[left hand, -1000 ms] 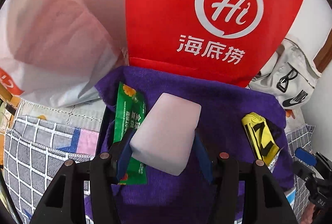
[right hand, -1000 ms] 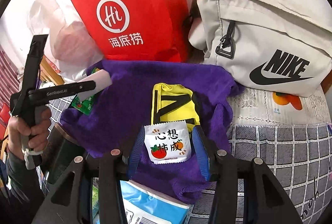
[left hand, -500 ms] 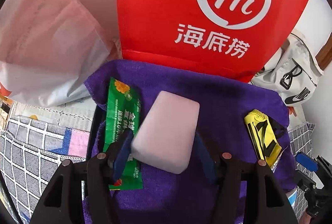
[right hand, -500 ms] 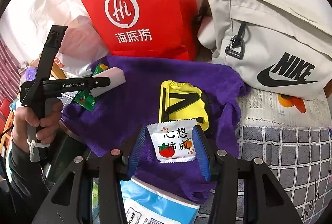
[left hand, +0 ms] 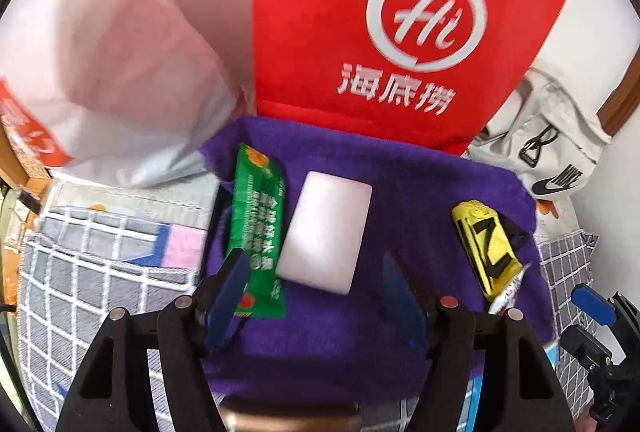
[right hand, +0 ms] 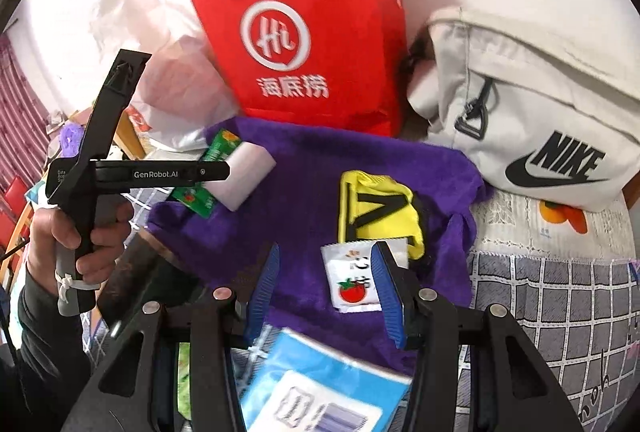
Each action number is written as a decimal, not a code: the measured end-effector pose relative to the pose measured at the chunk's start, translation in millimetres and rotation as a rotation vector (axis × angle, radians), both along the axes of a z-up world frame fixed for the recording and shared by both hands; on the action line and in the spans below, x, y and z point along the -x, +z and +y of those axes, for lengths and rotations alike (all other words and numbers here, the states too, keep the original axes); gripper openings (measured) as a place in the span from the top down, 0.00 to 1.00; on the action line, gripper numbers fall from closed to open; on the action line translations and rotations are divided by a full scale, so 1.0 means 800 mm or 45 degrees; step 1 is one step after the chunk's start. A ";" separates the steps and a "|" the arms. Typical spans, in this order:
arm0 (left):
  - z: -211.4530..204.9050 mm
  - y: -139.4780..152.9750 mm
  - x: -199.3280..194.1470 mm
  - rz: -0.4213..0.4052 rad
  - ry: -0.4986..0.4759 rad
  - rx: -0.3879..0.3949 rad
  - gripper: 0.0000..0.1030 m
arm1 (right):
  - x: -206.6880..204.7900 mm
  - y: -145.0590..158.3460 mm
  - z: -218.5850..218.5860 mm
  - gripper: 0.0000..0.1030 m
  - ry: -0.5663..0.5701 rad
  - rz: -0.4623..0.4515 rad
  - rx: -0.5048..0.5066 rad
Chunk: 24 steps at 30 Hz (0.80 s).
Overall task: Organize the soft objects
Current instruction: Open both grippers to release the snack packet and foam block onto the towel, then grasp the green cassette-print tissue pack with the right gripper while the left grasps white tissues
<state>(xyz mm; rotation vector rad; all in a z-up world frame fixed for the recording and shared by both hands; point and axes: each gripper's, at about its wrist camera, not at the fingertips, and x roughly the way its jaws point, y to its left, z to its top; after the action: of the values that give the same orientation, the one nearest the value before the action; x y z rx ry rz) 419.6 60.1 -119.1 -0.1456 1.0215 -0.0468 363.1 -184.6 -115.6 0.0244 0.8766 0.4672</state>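
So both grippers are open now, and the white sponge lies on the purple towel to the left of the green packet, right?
Not quite. In the left wrist view the white sponge lies on the purple towel to the right of the green packet, not the left. Both grippers are indeed open.

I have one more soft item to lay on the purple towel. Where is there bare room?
Bare purple towel lies between the white block and the yellow pouch, up to the red bag. Crowded: the left edge, with the green sachet beside the block, and the right, where the tomato packet abuts the pouch.
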 end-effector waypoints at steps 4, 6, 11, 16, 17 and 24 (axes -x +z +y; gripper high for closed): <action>0.011 0.023 0.030 -0.056 0.005 -0.014 0.34 | 0.029 0.012 0.019 0.51 0.042 0.013 0.012; 0.015 0.032 0.045 -0.077 0.004 -0.029 0.34 | 0.047 0.011 0.029 0.51 0.069 0.036 0.024; 0.040 0.051 0.100 -0.128 0.043 -0.065 0.34 | 0.101 -0.002 0.072 0.37 0.146 0.115 0.012; 0.065 0.049 0.156 -0.138 0.087 -0.041 0.34 | 0.140 -0.024 0.115 0.33 0.171 0.180 0.101; 0.070 0.048 0.165 -0.139 0.095 -0.038 0.34 | 0.143 -0.028 0.121 0.33 0.165 0.191 0.123; 0.091 0.036 0.221 -0.179 0.115 0.005 0.34 | 0.152 -0.059 0.148 0.33 0.082 0.226 0.325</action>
<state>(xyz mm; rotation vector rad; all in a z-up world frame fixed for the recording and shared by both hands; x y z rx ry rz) 242.4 132.9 -90.4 -0.1892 0.8736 0.0233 241.4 -65.8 -163.2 -0.1994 1.1087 0.4150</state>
